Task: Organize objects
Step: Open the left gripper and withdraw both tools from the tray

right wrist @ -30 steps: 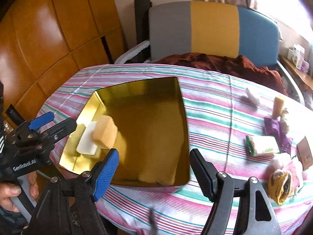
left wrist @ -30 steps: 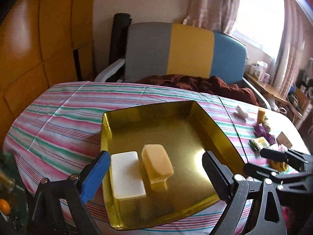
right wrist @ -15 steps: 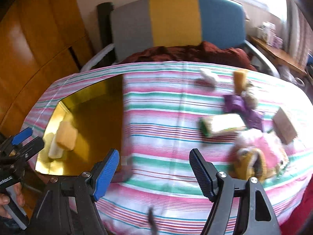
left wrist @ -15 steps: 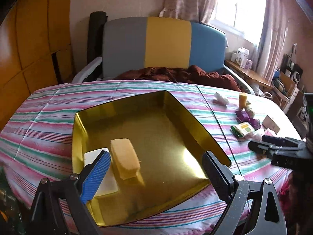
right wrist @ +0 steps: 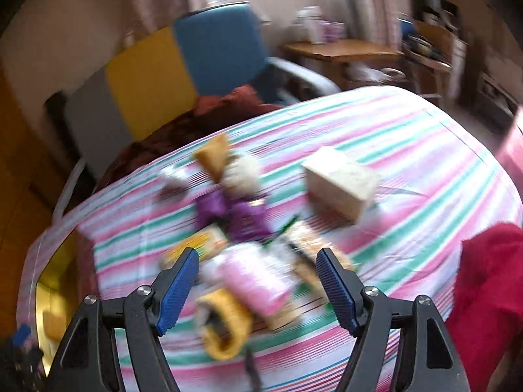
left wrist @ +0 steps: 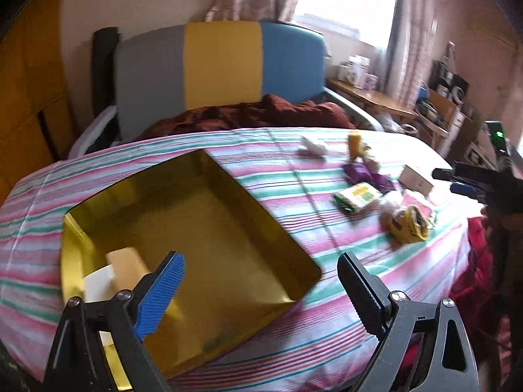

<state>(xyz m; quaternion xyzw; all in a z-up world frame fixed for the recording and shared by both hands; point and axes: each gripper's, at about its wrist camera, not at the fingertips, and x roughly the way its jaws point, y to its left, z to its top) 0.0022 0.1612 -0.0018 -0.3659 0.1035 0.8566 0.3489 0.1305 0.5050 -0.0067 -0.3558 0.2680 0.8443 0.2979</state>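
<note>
Right wrist view has swung off the gold tray point(right wrist: 49, 294) onto the loose pile, so the right gripper point(right wrist: 258, 281), jaws spread and empty, looks set to pick next: a soft pink packet point(right wrist: 251, 277) lies between them, blurred. Left gripper point(left wrist: 261, 281) hangs jaws spread over the glossy tray's near edge, where a white block point(left wrist: 98, 285) and tan sponge-like block point(left wrist: 126, 264) already sit on the striped worktop point(left wrist: 294, 336)

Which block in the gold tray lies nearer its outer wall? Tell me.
The white block; it lies against the gold tray wall, while the tan block sits further inward.
</note>
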